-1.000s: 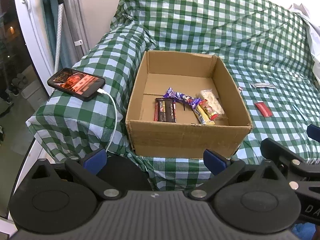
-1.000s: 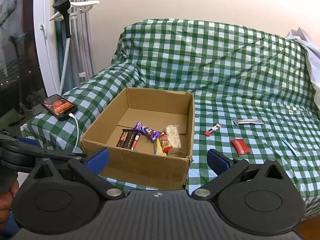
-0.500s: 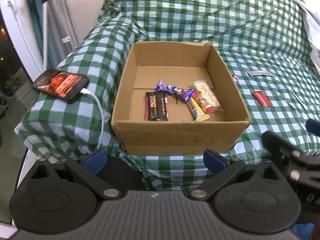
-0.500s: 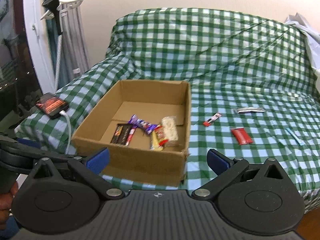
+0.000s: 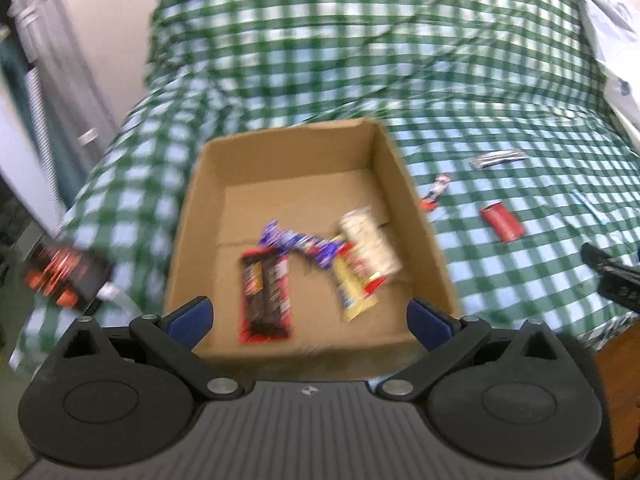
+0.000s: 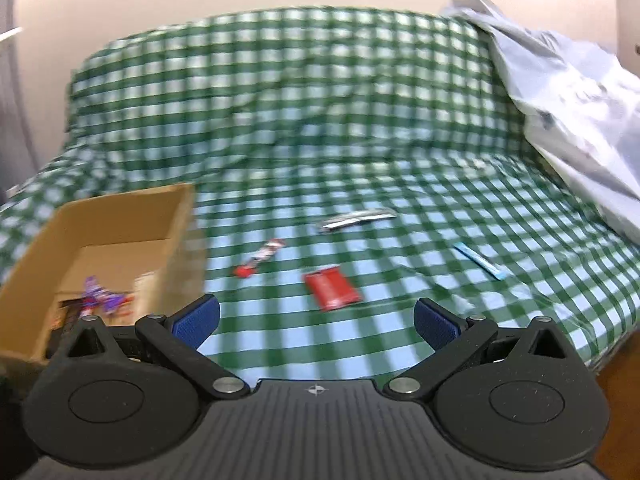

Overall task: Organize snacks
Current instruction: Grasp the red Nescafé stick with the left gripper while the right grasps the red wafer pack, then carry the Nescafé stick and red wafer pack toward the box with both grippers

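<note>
An open cardboard box sits on the checked sofa and holds several snacks: a dark bar, a purple wrapper, a yellow bar and a pale packet. My left gripper is open and empty, above the box's near wall. My right gripper is open and empty, just short of a red packet. Loose on the seat lie a thin red stick, a silver wrapper and a blue stick. The box is at the right wrist view's left.
A phone on a white cable lies on the sofa arm at left. A white plastic bag rests on the sofa's right side. The green checked cover spans seat and backrest. Wooden floor shows at lower right.
Both views are blurred with motion. My left gripper has moved forward, over the box's near edge. My right gripper has swung right toward the loose snacks on the seat. Both stay open.
</note>
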`<action>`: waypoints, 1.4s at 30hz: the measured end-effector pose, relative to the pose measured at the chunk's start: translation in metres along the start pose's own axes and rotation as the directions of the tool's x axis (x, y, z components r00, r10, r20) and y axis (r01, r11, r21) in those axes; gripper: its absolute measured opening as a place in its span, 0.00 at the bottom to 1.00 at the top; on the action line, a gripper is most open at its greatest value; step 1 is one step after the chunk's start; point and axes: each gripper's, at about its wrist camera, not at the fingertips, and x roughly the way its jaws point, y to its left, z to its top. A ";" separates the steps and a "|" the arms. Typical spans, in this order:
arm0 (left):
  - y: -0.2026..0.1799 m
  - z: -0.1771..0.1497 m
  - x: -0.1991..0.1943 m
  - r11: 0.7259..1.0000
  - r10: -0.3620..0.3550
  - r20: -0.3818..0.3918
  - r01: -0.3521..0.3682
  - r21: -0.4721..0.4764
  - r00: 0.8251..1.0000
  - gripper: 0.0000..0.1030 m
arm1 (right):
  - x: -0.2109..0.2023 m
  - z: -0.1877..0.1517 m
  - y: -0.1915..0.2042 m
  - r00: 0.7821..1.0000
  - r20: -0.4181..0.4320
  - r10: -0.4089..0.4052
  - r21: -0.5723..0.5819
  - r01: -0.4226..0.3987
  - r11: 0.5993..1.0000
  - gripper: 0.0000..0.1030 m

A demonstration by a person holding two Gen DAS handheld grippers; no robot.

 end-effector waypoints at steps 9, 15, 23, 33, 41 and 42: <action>-0.110 0.105 0.102 0.977 -0.115 -0.087 0.128 0.170 0.990 1.00 | 0.126 0.010 -0.054 0.987 -0.160 0.022 0.020 -0.019 1.000 0.99; -0.180 0.146 0.215 0.952 -0.110 -0.220 0.166 0.258 0.969 1.00 | 0.200 0.006 -0.051 0.964 -0.252 0.079 -0.010 -0.084 0.996 0.99; -0.219 0.162 0.322 0.944 -0.042 -0.301 0.137 0.302 0.953 1.00 | 0.276 0.003 -0.030 0.942 -0.320 0.103 -0.081 -0.135 0.987 0.99; -0.214 0.160 0.393 0.952 -0.099 -0.482 0.224 0.207 0.871 1.00 | 0.295 -0.004 -0.023 0.969 -0.240 0.062 -0.173 -0.106 0.979 1.00; -0.200 0.166 0.359 0.954 -0.197 -0.398 0.269 0.134 0.896 0.10 | 0.271 -0.001 -0.022 0.972 -0.208 0.113 -0.177 -0.151 0.973 0.41; -0.199 0.166 0.352 0.953 -0.195 -0.382 0.267 0.145 0.903 0.10 | 0.269 0.001 -0.025 0.972 -0.207 0.109 -0.159 -0.144 0.977 0.41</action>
